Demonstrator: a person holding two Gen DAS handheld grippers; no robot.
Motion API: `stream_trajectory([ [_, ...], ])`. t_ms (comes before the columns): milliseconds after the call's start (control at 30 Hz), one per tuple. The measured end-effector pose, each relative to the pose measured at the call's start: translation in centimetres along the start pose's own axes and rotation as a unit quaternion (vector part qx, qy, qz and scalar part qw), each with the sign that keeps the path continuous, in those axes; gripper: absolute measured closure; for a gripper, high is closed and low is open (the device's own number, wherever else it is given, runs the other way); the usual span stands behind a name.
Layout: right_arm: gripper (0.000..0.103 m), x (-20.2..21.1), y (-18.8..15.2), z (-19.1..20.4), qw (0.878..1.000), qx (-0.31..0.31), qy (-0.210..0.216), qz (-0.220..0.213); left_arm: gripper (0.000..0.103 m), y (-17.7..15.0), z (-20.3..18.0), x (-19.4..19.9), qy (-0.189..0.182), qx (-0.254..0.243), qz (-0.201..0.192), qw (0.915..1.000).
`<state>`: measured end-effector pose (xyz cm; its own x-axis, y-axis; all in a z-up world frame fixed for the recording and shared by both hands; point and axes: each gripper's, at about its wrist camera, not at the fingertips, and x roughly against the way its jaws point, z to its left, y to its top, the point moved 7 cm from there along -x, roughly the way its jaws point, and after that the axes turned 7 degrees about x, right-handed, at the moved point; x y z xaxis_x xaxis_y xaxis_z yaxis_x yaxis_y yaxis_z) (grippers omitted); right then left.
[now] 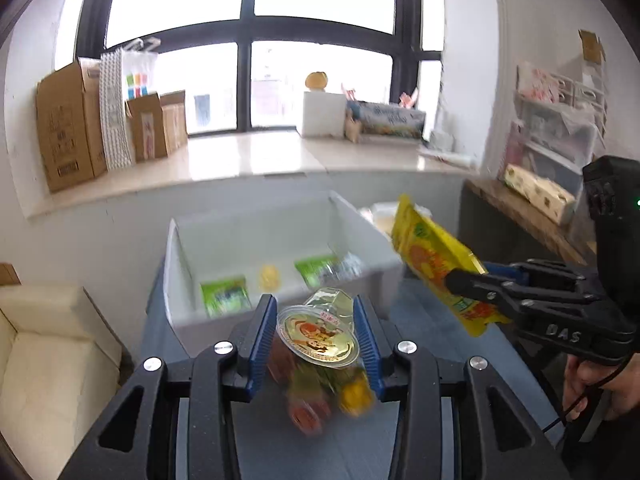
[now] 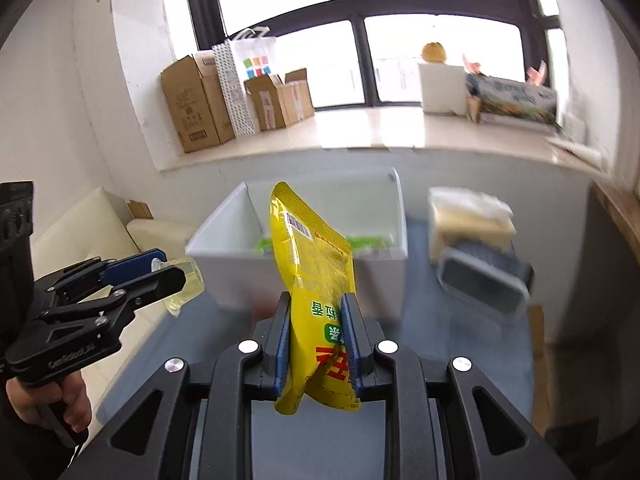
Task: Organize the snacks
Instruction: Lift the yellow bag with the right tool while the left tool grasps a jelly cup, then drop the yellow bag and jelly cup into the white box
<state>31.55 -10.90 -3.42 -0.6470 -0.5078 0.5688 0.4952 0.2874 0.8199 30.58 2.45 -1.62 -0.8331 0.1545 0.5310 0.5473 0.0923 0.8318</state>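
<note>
Jaws of both grippers are clamped on snacks: a jelly cup (image 1: 316, 336) is pinched by the left gripper (image 1: 316, 340), a yellow pouch (image 2: 316, 280) by the right gripper (image 2: 316, 344). Both are held in the air, short of the white bin (image 1: 372, 236) on the blue counter (image 1: 432, 320). Green packets (image 1: 224, 296) and a small yellow item are already seen in the bin. Two drops appear to remain; what else is left cannot be told, as loose blurred snacks are glimpsed under the left jaws.
</note>
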Motion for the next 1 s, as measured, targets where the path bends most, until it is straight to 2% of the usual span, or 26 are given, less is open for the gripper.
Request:
stream_trajectory([
  [133,0.078,-3.3,4.0,0.1,1.0,0.009,0.001,0.002,0.059,4.2,2.2,-1.6,0.007,-0.003,-0.017,0.9998],
  [267,0.078,-6.8,6.8,0.1,1.0,0.024,-0.001,0.014,0.059,7.0,4.6,-4.4,0.015,-0.002,-0.019,0.9997],
  [367,0.078,-9.8,7.4,-0.3,0.999,0.023,-0.005,0.036,0.059,7.3,6.3,-7.6,0.019,0.001,-0.004,0.9998],
  [500,0.078,-12.8,7.0,-0.7,0.998,0.022,-0.005,0.058,0.059,5.6,7.9,-11.1,0.026,0.008,0.023,0.9993],
  [533,0.074,-13.3,7.0,-0.9,0.998,0.02,-0.006,0.061,0.058,5.2,8.3,-12.0,0.023,0.011,0.034,0.9991],
  [567,0.064,-13.7,7.0,-1.0,0.998,0.018,-0.005,0.063,0.056,4.7,8.4,-12.6,0.023,0.013,0.044,0.9987],
  [600,0.059,-14.0,6.9,-1.1,0.998,0.015,-0.003,0.064,0.05,4.4,8.6,-13.1,0.027,0.014,0.05,0.9983],
  [633,0.038,-14.0,6.9,-1.2,0.998,0.013,-0.004,0.062,0.031,4.1,8.8,-13.5,0.028,0.017,0.057,0.9979],
  [667,0.01,-13.8,6.9,-1.3,0.998,0.014,-0.007,0.055,0.009,3.9,8.9,-13.6,0.023,0.02,0.057,0.9979],
  [700,0.0,-13.5,6.9,-1.2,0.999,0.018,-0.008,0.045,0.003,3.8,9.1,-13.5,0.024,0.023,0.054,0.998],
  [733,0.0,-13.4,6.8,-1.3,0.999,0.021,-0.011,0.046,0.0,3.9,9.4,-13.5,0.033,0.023,0.051,0.9979],
  [833,0.0,-13.0,6.5,-1.6,0.998,0.028,-0.03,0.051,0.0,3.5,9.3,-13.1,0.025,0.03,0.06,0.9974],
  [1000,0.0,-11.3,6.0,-2.0,0.998,0.022,-0.041,0.043,0.0,3.2,8.7,-11.7,0.057,-0.004,0.055,0.9969],
])
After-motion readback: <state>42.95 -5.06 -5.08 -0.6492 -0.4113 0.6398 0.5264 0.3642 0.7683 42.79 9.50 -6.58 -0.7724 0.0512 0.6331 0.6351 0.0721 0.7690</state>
